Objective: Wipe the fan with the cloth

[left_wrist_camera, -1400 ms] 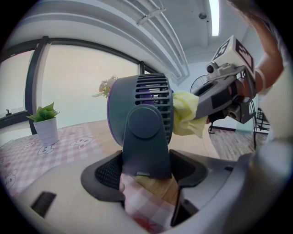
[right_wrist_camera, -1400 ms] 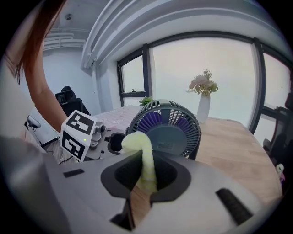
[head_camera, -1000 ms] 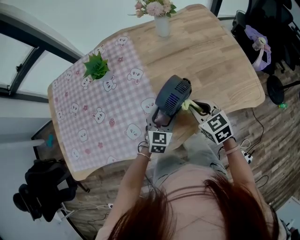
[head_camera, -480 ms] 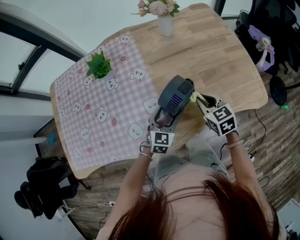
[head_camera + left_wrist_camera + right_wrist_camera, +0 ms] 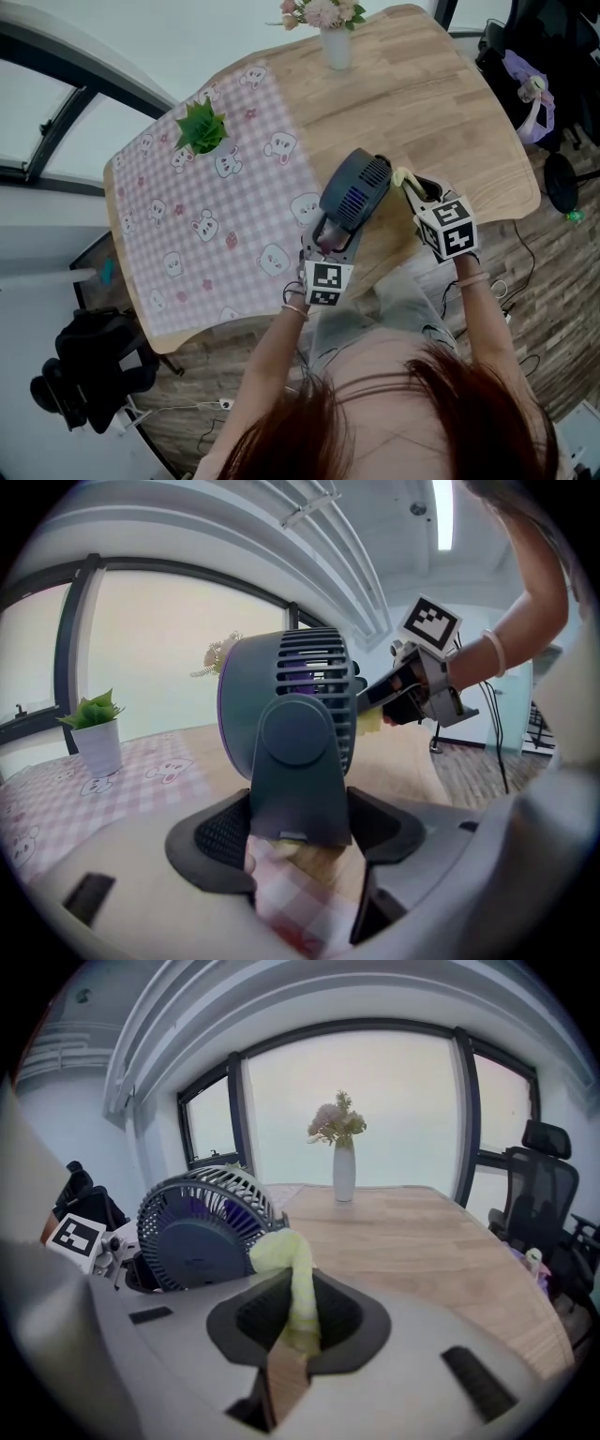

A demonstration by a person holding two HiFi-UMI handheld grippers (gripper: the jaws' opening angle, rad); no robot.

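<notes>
A small dark blue-grey fan (image 5: 351,194) with a slatted grille is held up over the table's near edge. My left gripper (image 5: 323,246) is shut on the fan's stand (image 5: 298,771), which sits squeezed between the two jaws. My right gripper (image 5: 415,192) is shut on a rolled yellow-green cloth (image 5: 292,1283). The cloth's bunched free end (image 5: 398,176) rests at the rim of the grille (image 5: 202,1227), on the fan's right side. In the left gripper view the right gripper (image 5: 394,688) reaches in from the right, with the cloth (image 5: 369,719) against the fan (image 5: 292,710).
A wooden table (image 5: 441,112) carries a pink checked mat with bears (image 5: 197,234). On the mat stands a small green potted plant (image 5: 202,127). A white vase of flowers (image 5: 330,28) is at the far edge. Office chairs (image 5: 539,84) and cables lie to the right.
Fan and both grippers have drifted slightly right and away from me. The right gripper has swung up, so the cloth end has slid along the grille's rim.
</notes>
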